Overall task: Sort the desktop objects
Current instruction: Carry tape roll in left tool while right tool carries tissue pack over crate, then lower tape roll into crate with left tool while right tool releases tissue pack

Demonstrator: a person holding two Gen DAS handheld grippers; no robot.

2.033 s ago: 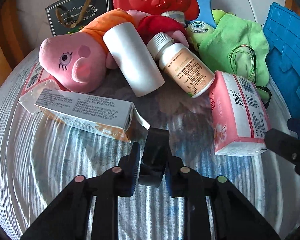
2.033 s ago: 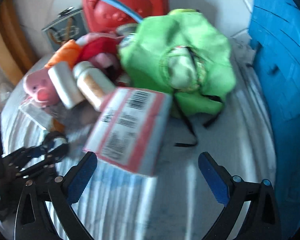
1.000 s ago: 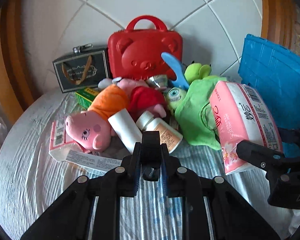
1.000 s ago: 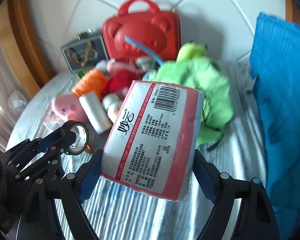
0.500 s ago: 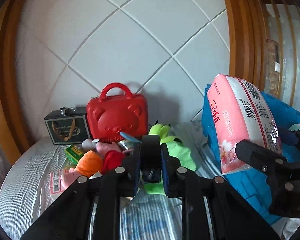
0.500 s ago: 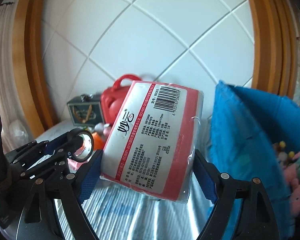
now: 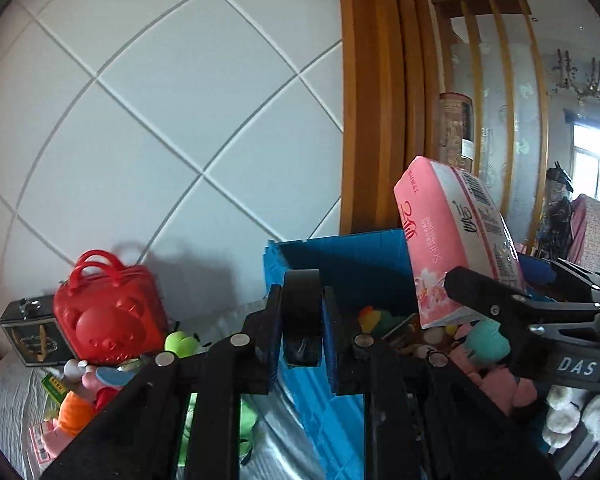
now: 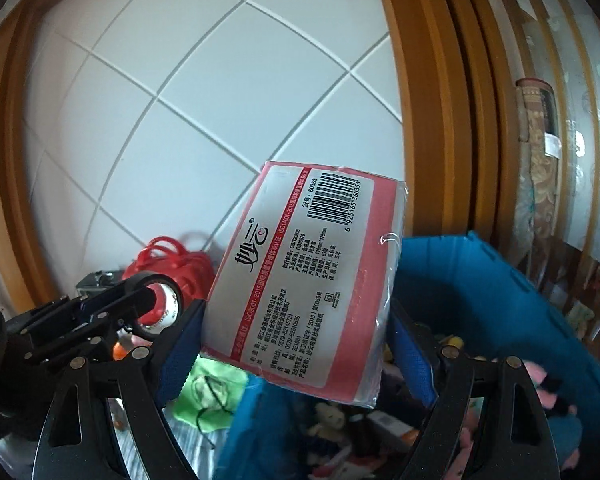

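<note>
Right gripper (image 8: 296, 344) squeezes the pink tissue pack (image 8: 308, 276), held up over the blue bin (image 8: 496, 292). Beside it, the left gripper (image 7: 300, 320) pinches a black tape roll (image 7: 301, 300) above the bin's edge.

Soft pink plastic tissue pack (image 8: 304, 280) hides the middle of the blue plastic crate (image 8: 500, 292); crate contents below it blurred, items not identifiable. Black tape roll (image 7: 301, 312) seen edge-on, core hidden by the left gripper (image 7: 300, 320) pads. Red bear-face plastic case (image 8: 172, 264) mostly covered. Table pile cut off at lower left
</note>
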